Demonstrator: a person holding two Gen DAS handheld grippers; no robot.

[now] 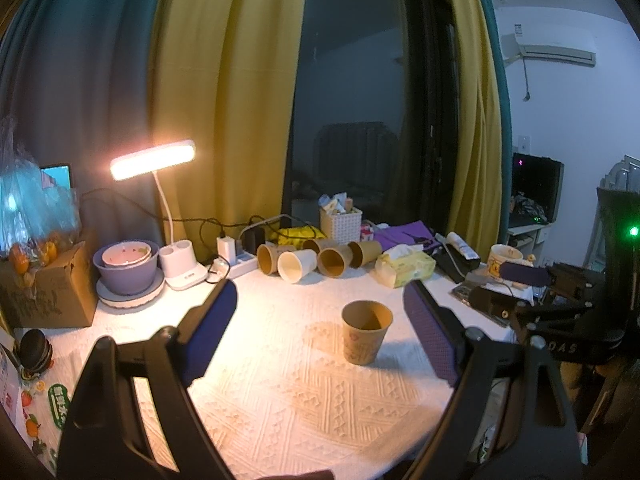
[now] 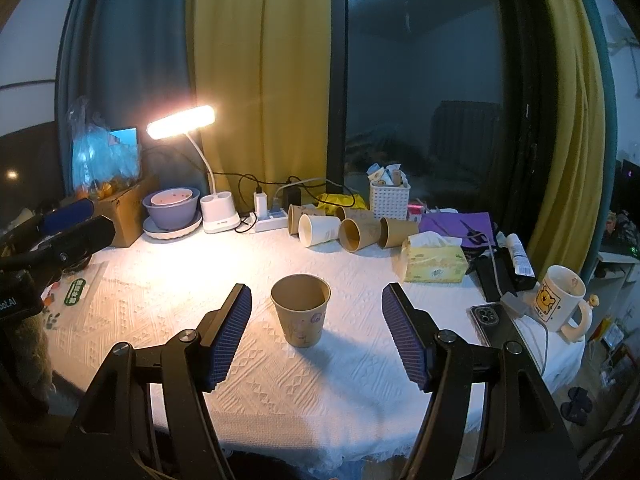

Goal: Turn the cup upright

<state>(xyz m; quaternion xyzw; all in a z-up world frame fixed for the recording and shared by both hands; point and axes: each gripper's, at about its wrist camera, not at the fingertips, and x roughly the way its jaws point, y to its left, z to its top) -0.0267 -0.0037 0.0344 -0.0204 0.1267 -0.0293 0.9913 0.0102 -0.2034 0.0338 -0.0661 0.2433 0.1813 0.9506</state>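
Observation:
A brown paper cup (image 1: 365, 332) stands upright, mouth up, on the white tablecloth (image 1: 280, 400). It also shows in the right wrist view (image 2: 301, 309). My left gripper (image 1: 320, 328) is open and empty; the cup stands apart from its fingers, nearer the right one. My right gripper (image 2: 316, 332) is open and empty, with the cup between its fingers but touching neither. The right gripper also shows at the right edge of the left wrist view (image 1: 524, 276), and the left gripper at the left edge of the right wrist view (image 2: 68, 216).
Several paper cups (image 2: 344, 228) lie on their sides at the back. Nearby are a lit desk lamp (image 2: 180, 122), purple bowls (image 2: 172, 204), a power strip (image 2: 272, 214), a white basket (image 2: 389, 198), a tissue box (image 2: 434, 258), a phone (image 2: 486, 316) and a mug (image 2: 560, 298) at the right edge.

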